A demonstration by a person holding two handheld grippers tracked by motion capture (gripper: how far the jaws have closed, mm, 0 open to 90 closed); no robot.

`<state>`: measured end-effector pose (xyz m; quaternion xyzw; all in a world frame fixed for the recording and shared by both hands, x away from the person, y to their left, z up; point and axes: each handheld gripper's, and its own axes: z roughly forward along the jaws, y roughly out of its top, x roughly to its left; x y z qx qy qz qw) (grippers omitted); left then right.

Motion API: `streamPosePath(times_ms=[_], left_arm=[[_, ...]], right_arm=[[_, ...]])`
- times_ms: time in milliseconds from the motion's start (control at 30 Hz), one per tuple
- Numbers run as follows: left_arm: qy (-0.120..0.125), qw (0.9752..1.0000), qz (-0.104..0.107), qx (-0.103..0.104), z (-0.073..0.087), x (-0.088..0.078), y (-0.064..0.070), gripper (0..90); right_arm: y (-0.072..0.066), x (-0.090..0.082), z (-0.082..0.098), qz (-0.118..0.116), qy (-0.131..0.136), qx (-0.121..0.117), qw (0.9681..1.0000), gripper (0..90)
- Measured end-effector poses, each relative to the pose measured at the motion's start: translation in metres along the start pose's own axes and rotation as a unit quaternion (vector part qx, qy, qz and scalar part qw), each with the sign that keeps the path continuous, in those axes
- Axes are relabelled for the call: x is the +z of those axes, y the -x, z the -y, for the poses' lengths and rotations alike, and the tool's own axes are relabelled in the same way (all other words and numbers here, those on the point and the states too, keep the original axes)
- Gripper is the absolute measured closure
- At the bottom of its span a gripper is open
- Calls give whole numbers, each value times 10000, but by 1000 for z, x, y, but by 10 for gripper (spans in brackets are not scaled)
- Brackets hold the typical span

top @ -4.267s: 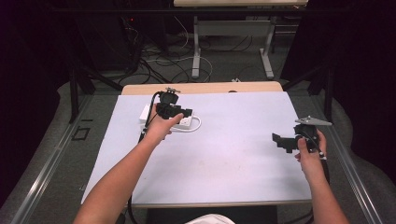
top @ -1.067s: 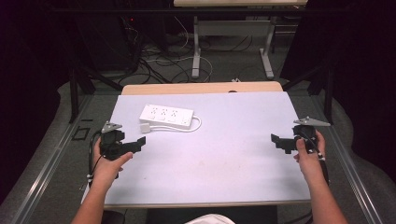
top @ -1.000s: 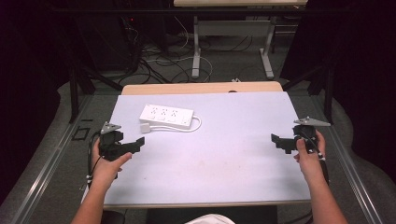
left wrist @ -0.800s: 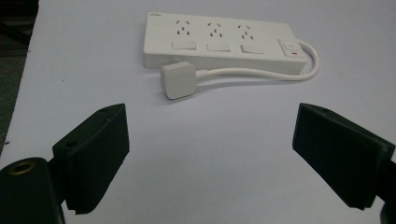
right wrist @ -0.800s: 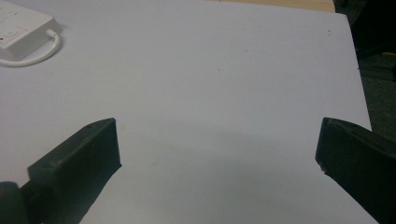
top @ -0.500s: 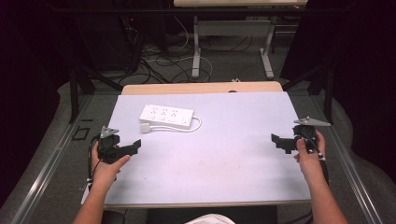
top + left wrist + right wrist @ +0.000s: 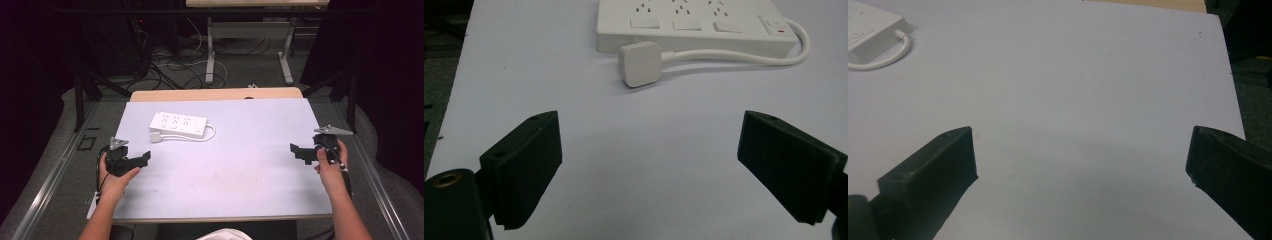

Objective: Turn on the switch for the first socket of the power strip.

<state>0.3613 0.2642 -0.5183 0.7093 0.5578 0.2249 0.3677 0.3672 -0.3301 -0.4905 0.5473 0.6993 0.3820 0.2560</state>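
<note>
White power strip [image 7: 694,25] lies near, ahead of open left hand-held gripper [image 7: 651,170]

the white table top [image 7: 240,165] lies bare across the centre and lower part of the frame, open between both hands. the only obstacle sits upper left of centre: a power strip [image 7: 178,122] with its cord [image 7: 209,136] and plug [image 7: 155,136] looped just in front.

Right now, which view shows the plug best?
The left gripper view: the plug lies close and sharp on the table, its cord curving back to the power strip. The high view shows it small beside the strip. The right gripper view shows the strip's corner and a loop of cord.
</note>
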Motion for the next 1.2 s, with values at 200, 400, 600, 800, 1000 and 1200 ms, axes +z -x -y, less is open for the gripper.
streamPosePath(times_ms=[200,400,600,800,1000,1200], left_arm=[[-95,9999,-10,138,2,3,3,104],[-30,9999,-18,168,3,2,7,95],[-83,9998,-21,198,4,2,7,84],[-83,9998,-23,178,6,3,4,76],[-78,9999,-12,120,7,6,3,59],[-115,9999,-8,61,7,8,2,36]], right_arm=[[3,2,3,34,-51,41,10000,0],[0,1,3,-23,-28,64,10000,0],[0,2,2,-6,11,48,10000,0],[-1,4,2,-58,-54,45,10000,0],[0,5,3,-44,-62,56,10000,0],[2,5,3,-39,-77,53,9999,0]])
